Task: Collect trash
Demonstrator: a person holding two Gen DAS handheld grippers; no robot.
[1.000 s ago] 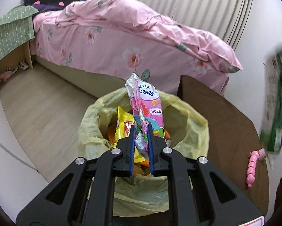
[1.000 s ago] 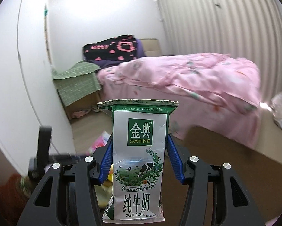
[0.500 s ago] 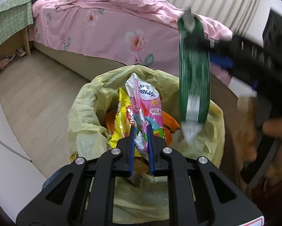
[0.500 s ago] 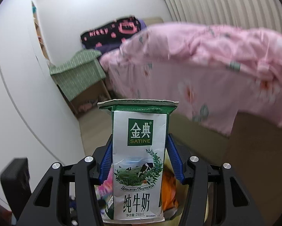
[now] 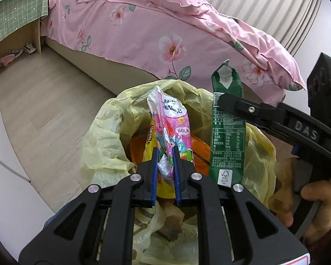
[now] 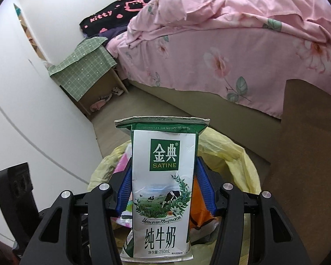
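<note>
My left gripper is shut on a pink tissue packet and holds it upright over the open bin lined with a yellow bag. My right gripper is shut on a green and white milk carton, upright over the same bin. In the left wrist view the carton hangs edge-on at the bin's right side, held by the right gripper. Yellow and orange wrappers lie inside the bin.
A bed with a pink floral cover stands behind the bin. A brown table is to the right. A cardboard stand with a green cloth is at the far left, with shoes under it. A white wall is at left.
Both grippers have come lower and closer over the bin. The milk carton has moved in from the right over the bin's right side. Both grips are unchanged.
</note>
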